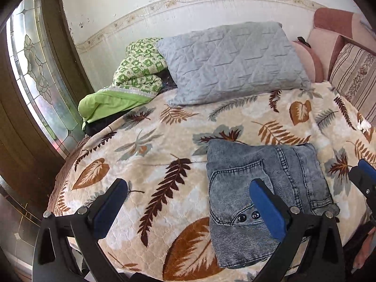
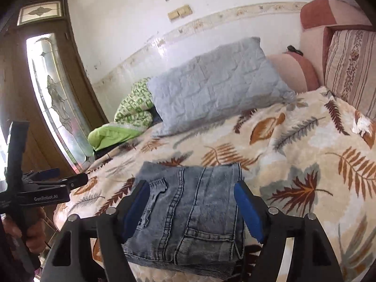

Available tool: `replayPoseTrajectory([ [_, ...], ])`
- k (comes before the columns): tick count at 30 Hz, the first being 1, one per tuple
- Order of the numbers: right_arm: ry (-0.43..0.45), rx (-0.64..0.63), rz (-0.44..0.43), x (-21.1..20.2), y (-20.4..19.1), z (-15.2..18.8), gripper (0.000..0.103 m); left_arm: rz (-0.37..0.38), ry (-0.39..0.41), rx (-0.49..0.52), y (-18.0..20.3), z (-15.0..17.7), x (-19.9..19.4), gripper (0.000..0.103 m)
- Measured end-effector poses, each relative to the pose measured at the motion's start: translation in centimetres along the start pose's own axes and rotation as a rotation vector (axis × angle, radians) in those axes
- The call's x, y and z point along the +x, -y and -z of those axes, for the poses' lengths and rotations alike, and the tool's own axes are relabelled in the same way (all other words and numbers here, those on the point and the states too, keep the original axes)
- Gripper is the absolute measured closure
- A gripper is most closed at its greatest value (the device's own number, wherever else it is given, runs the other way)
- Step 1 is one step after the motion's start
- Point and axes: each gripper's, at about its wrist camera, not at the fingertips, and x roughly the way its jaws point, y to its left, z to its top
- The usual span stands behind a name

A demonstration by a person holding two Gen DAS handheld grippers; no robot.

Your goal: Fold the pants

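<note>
- Leaf-patterned blanket [image 1: 164, 141] covers the bed, with a grey quilted pillow [image 1: 232, 63] and a green bedding bundle [image 1: 131, 75] by the wall.
- Folded jeans [image 1: 265, 188] lie flat on the blanket's near edge.
- Left gripper [image 1: 190, 209] hangs above the blanket, fingers wide apart, empty.
- Right gripper [image 2: 192, 211] hangs above the jeans, fingers spread, clear of the denim.
</note>
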Motion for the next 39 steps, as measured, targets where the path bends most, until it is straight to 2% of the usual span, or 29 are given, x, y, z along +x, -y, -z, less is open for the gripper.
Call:
replayPoseTrajectory([
  [11, 0.002, 0.034, 0.013, -0.3, 0.8, -0.3, 0.026, 0.023, 0.063, -0.056, -1.2, -1.2, -2.8, 0.000],
  [19, -0.010, 0.017, 0.016, 0.0, 0.6, -0.2, 0.026, 0.002, 0.101, -0.088, -2.6, -1.7, -4.0, 0.000],
  [39, -0.047, 0.020, 0.030, 1.0, 0.8, 0.1, 0.026, -0.016, 0.050, -0.088, -3.4, -0.9, -1.9, 0.000],
])
